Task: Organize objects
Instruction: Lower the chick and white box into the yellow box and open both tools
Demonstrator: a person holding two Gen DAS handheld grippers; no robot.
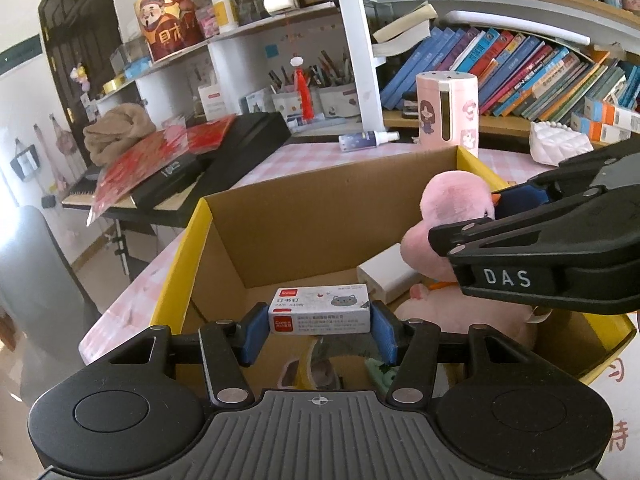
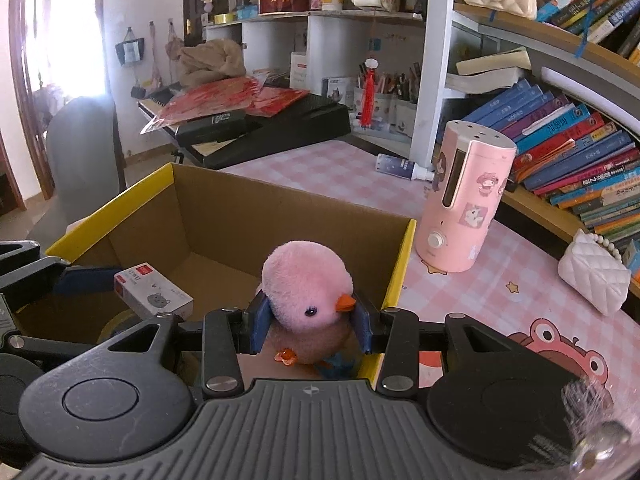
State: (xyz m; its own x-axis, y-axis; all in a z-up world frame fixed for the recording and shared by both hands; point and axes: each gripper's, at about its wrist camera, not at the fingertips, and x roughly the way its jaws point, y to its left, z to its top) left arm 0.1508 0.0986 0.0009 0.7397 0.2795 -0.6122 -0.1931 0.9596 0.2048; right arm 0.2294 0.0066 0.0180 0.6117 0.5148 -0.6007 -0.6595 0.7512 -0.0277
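Note:
An open cardboard box (image 1: 304, 216) with yellow rims stands on the pink checked table; it also shows in the right wrist view (image 2: 224, 216). My left gripper (image 1: 320, 328) is shut on a small white staples box (image 1: 320, 309) and holds it above the box's inside; that staples box also shows in the right wrist view (image 2: 154, 295). My right gripper (image 2: 310, 326) is shut on a pink plush chick (image 2: 308, 286) over the box's right side. The chick (image 1: 452, 208) and the right gripper (image 1: 540, 232) show in the left wrist view too.
Inside the box lie a white block (image 1: 386, 276) and several small toys. A pink cylinder dispenser (image 2: 466, 200), a spray bottle (image 2: 404, 166) and a white quilted purse (image 2: 596, 276) stand on the table. A black keyboard (image 2: 280, 128) and bookshelves (image 2: 568, 144) lie behind.

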